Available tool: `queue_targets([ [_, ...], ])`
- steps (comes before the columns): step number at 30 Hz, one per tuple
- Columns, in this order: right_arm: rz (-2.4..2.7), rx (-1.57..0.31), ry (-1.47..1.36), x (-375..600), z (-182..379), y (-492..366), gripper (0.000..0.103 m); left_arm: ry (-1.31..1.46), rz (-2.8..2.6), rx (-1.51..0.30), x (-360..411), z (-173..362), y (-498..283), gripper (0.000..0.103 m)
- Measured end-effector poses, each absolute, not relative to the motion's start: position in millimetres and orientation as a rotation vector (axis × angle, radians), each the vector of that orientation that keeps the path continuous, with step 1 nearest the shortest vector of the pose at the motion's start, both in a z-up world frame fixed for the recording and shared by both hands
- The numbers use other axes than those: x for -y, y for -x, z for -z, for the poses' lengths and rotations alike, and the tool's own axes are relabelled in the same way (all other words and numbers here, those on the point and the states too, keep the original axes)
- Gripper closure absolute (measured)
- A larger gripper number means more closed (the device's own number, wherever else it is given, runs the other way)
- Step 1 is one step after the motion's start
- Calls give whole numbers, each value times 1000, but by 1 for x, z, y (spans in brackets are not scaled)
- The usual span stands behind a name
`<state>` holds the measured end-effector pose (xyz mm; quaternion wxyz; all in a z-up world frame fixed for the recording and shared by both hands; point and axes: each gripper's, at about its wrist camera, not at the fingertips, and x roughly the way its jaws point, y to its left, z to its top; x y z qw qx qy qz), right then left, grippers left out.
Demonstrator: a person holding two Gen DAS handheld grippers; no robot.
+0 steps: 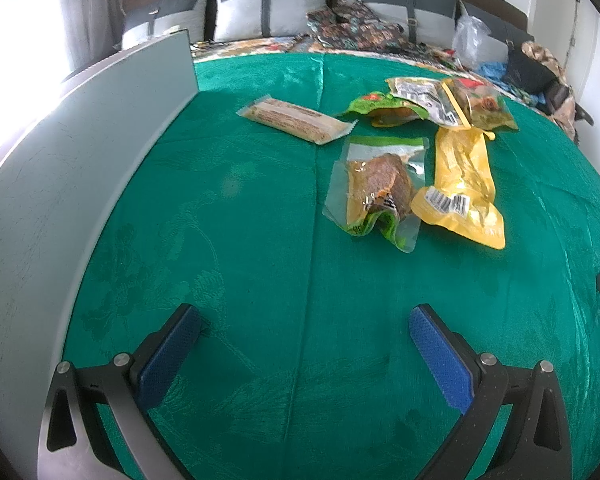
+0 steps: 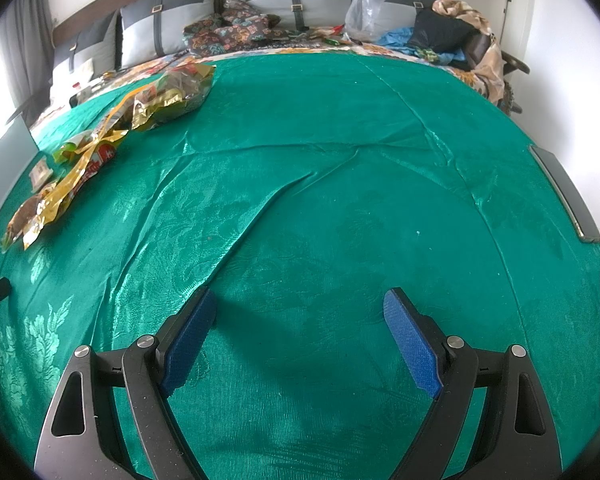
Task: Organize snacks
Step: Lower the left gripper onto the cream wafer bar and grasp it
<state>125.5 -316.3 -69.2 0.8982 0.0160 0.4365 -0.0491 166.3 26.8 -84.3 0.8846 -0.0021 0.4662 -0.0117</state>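
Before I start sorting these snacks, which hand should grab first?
Left. The left gripper faces the clear-and-green packet ahead, fingers open; from the right gripper the snack pile sits far left.

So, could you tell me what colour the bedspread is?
The bedspread is emerald green with a floral weave, clearest in the right wrist view.

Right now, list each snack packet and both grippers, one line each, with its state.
left gripper: open, empty, above the green cloth.
right gripper: open, empty.
wafer packet: sealed, flat, lying apart.
clear packet: flat, lower end curled.
yellow packet: crumpled, barcode up, beside the clear packet.
green packet: flat, in the far pile.
grey board: upright on its edge.
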Motion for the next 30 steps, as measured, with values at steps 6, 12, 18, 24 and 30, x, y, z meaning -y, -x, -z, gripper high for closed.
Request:
queue_targets([
  [6,102,-904,-34,316,69,-125,15,8,142,-1055,-39,62,-184,1],
  [12,102,-904,-34,315,69,-126,14,194,73,-1064,-65,27,-257,1],
  [18,102,-904,-34,315,70,-126,14,289,-41,-1158,-52,45,-348,7],
  [24,102,-903,-35,314,70,-126,14,210,-206,-1215,-43,75,-367,10],
  [30,103,-903,-35,314,70,-126,14,92,-156,-1110,-48,66,-343,75],
])
